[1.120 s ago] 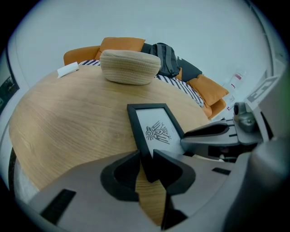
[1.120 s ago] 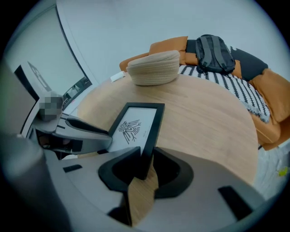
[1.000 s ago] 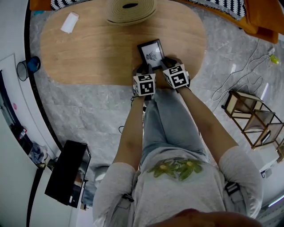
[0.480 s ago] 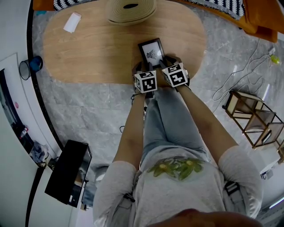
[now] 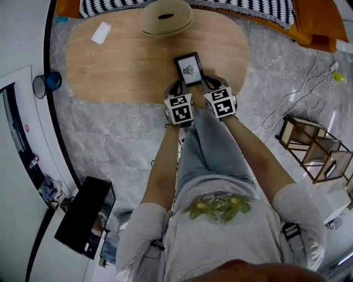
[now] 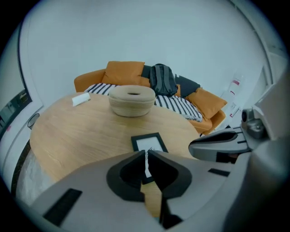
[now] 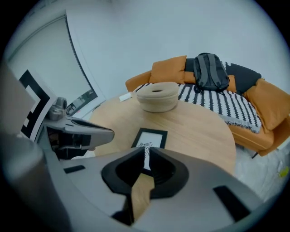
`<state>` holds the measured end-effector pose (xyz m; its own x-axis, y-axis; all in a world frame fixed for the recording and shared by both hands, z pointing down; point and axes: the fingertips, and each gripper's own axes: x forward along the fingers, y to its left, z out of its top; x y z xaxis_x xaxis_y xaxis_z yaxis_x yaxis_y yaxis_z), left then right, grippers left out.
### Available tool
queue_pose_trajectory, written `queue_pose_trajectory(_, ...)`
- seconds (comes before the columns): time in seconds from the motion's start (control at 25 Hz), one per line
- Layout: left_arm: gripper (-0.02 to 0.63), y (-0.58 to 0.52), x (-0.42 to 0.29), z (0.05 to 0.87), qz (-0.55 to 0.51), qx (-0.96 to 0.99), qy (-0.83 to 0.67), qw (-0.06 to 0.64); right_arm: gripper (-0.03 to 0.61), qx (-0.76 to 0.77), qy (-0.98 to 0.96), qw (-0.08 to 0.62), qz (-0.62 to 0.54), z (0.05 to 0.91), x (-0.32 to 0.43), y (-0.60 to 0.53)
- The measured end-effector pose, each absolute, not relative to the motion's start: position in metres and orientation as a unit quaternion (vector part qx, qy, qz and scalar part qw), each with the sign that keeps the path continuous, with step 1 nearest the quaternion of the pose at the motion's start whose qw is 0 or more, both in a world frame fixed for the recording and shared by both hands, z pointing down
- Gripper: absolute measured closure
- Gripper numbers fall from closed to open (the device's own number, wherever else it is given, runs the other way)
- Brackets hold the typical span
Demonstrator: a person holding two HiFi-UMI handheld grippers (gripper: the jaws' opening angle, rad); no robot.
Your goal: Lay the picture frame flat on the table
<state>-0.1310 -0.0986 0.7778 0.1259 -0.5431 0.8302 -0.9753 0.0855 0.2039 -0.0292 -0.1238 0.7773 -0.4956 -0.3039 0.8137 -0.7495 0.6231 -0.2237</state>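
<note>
Nearly together at the left gripper point(image 6: 146, 156): closing down to a thin slit, with nothing pinched and only a strip of white print visible through the gap. Same at the right gripper point(image 7: 147, 152): closing, a narrow gap left, gripping nothing. Side by side at the near edge of the table point(image 5: 127, 66), marker cubes facing up, at the ends of the person's outstretched forearms.

Just ahead of the two sets of tips and clear of both, the picture frame point(image 5: 188, 69): flat on its back on the wood, black border, white sheet with a small dark drawing, short side toward the grippers, turned slightly askew. Close to the table's near edge, roughly centred between the two grippers.

Farther back on the same tabletop, well apart from the frame, a round woven basket point(image 5: 165, 16) near the far edge. Off to the left of that, a small white card point(image 5: 101, 33) lying flat.

Beyond the table, an orange sofa point(image 7: 167, 70) with a black-and-white striped throw point(image 7: 217, 102) and a dark backpack point(image 7: 209, 72) propped against the cushions.

Down on the grey marbled floor point(image 5: 110, 137): a small bin point(image 5: 47, 83) with blue inside to the left of the table, a black box point(image 5: 85, 215) nearer the person, and a light wooden rack point(image 5: 309, 148) on the right with loose cables point(image 5: 287, 104) beside it.
</note>
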Motion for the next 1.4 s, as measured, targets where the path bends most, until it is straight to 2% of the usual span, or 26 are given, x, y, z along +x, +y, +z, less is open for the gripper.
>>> queue_pose_trajectory(0.16, 0.595, -0.095, -0.124, 0.727, 0.234, 0.659, -0.592, 0.401, 0.571, 0.310, -0.826, 0.371, 0.290, 0.736, -0.030, -0.118)
queue_pose_trajectory(0.36, 0.597, -0.078, -0.108, 0.666, 0.215, 0.710, -0.549, 0.386, 0.572, 0.295, -0.841, 0.362, 0.272, 0.679, -0.026, -0.109)
queue_pose_trajectory(0.76, 0.598, -0.053, -0.103, 0.586, 0.206, 0.726, -0.555, 0.350, 0.572, 0.306, -0.859, 0.319, 0.258, 0.585, -0.014, -0.092)
queue_pose_trajectory(1.4, 0.598, -0.016, -0.096, 0.508, 0.191, 0.745, -0.554, 0.319, 0.573, 0.304, -0.866, 0.297, 0.262, 0.522, -0.010, -0.042)
